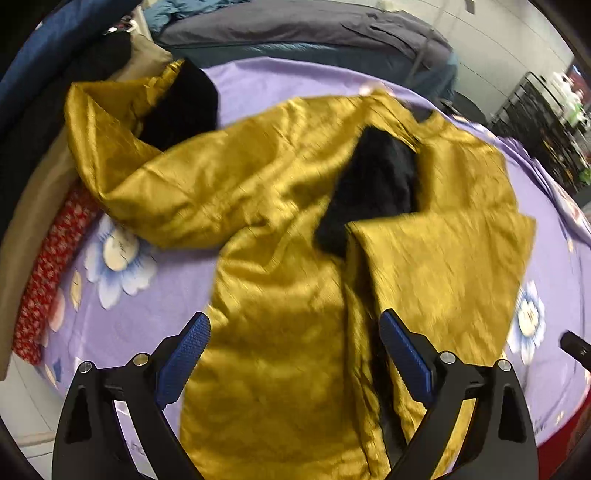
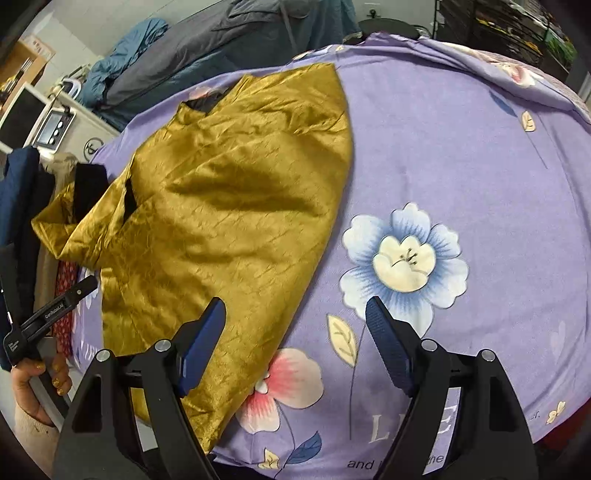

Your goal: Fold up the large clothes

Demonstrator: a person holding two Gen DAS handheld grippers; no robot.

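A large gold satin garment (image 1: pixel 266 206) with black lining (image 1: pixel 373 184) lies spread on a purple floral bedsheet (image 1: pixel 147 302). One sleeve with a black cuff (image 1: pixel 184 99) reaches to the far left. My left gripper (image 1: pixel 295 332) is open and hovers above the garment's lower part, holding nothing. In the right wrist view the same garment (image 2: pixel 221 206) lies to the left. My right gripper (image 2: pixel 295 321) is open and empty, above the garment's right edge and the sheet (image 2: pixel 480 166). The left gripper's handle (image 2: pixel 51 314) shows at the left edge, held by a hand.
A red patterned cloth (image 1: pixel 48 273) and beige and dark clothes (image 1: pixel 44 162) lie along the left edge of the bed. Grey and teal bedding (image 1: pixel 295 33) is piled behind. A black rack (image 1: pixel 546 122) stands at the far right. A white machine (image 2: pixel 55 125) stands at the left.
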